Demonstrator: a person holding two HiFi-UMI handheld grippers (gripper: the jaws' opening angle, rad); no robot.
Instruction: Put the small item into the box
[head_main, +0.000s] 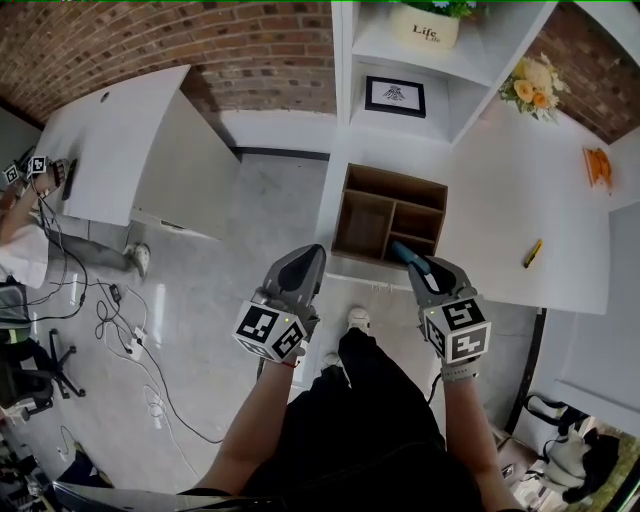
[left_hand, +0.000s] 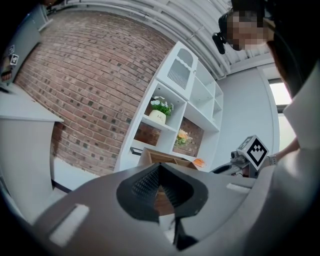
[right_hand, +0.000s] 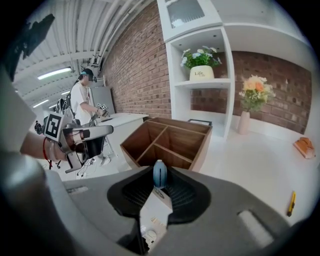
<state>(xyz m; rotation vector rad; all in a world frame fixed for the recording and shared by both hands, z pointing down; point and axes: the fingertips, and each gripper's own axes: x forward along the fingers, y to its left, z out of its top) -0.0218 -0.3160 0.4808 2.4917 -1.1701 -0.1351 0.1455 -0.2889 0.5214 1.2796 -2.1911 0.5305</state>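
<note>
A wooden box (head_main: 395, 181) with several open compartments stands at the edge of a white counter, mouth up. My right gripper (head_main: 415, 262) hovers just in front of the box's near right corner. It is shut on a small blue-tipped item (head_main: 404, 251). In the right gripper view the blue item (right_hand: 159, 173) stands upright between the jaws, a white packet below it, with the box (right_hand: 167, 145) right behind. My left gripper (head_main: 311, 256) hangs left of the box over the floor, jaws together and empty. Through its gripper view (left_hand: 159, 171) a sliver of the box (left_hand: 161, 158) shows.
A yellow pen (head_main: 533, 253) and an orange object (head_main: 597, 165) lie on the white counter (head_main: 520, 190) right of the box. White shelves hold a potted plant (head_main: 425, 25), a framed picture (head_main: 395, 97) and flowers (head_main: 533, 85). A white table (head_main: 110, 140), floor cables (head_main: 130, 340) and another person (right_hand: 82, 100) are at the left.
</note>
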